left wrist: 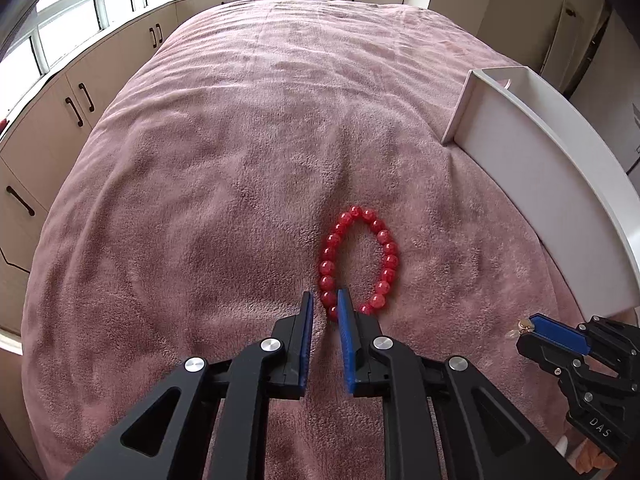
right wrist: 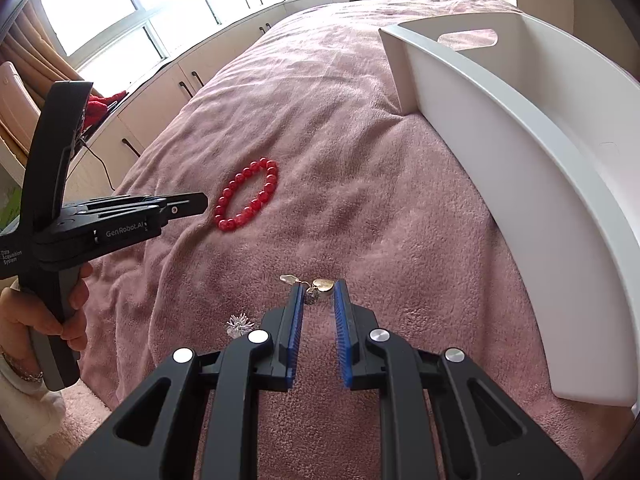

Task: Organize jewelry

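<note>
A red bead bracelet (left wrist: 359, 259) lies on the pink blanket (left wrist: 240, 160); it also shows in the right wrist view (right wrist: 247, 195). My left gripper (left wrist: 325, 300) is open, its tips straddling the bracelet's near left beads. My right gripper (right wrist: 319, 286) is open around a gold heart-shaped earring (right wrist: 323, 285) with a dark bead and a clear charm (right wrist: 289, 279) at its tips. A small silver spiky piece (right wrist: 240, 325) lies left of the right gripper. The white tray (right wrist: 500, 140) stands to the right.
The bed's blanket (right wrist: 360, 120) stretches far ahead. Cream cabinets (left wrist: 72, 112) with dark handles line the left side under windows. The white tray's wall (left wrist: 540, 184) is close on the right. A hand (right wrist: 60, 320) holds the left gripper's handle.
</note>
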The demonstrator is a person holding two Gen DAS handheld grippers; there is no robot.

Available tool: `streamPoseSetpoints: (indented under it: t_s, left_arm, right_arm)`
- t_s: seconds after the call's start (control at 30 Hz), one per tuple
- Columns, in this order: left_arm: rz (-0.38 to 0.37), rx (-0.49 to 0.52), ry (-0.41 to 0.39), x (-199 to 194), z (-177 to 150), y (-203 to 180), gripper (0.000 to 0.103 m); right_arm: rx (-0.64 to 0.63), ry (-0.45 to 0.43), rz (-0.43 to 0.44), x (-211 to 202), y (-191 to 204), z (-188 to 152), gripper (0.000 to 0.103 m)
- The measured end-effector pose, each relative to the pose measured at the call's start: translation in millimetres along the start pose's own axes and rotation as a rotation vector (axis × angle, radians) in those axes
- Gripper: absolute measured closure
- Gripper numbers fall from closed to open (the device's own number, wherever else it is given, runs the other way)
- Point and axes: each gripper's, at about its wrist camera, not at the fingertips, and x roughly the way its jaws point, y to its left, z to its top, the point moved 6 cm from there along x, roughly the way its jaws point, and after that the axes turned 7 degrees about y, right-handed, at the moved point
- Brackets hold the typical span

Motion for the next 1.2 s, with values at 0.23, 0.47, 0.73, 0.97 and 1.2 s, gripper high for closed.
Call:
streamPoseSetpoints:
  t_s: [0.23,0.47,0.73,0.97,1.2]
  left_arm:
    - [0.015,0.007,0.053,25.4,4.2,-5.2,0.08]
    - [-0.053,-0.048,0.079,27.8,6.7,6.7,0.088]
    - [-0.193,-0.071,0.008,-21.4,7.2,3.5,0.088]
    - [-0.246,-0.016,-0.133,-100.0,31.5,-12.3,0.088]
    - [-0.296,0.049,-0.27,-176.7,47.3,-37.3,0.088]
  right_arm:
    - [0.02,0.002,0.019,2.1,-1.8,0.4,0.087]
    - [0.023,0.0,0.036,3.6,-0.8,2.0,0.086]
    - [-0.001,-0.004,0.047,-3.7,2.6,0.1,0.086]
    - [-0.115,-0.079,0.017,-49.8,23.6,10.0,0.086]
    - [-0.185,-0.151,-0.059,-112.5,28.9,26.8,0.086]
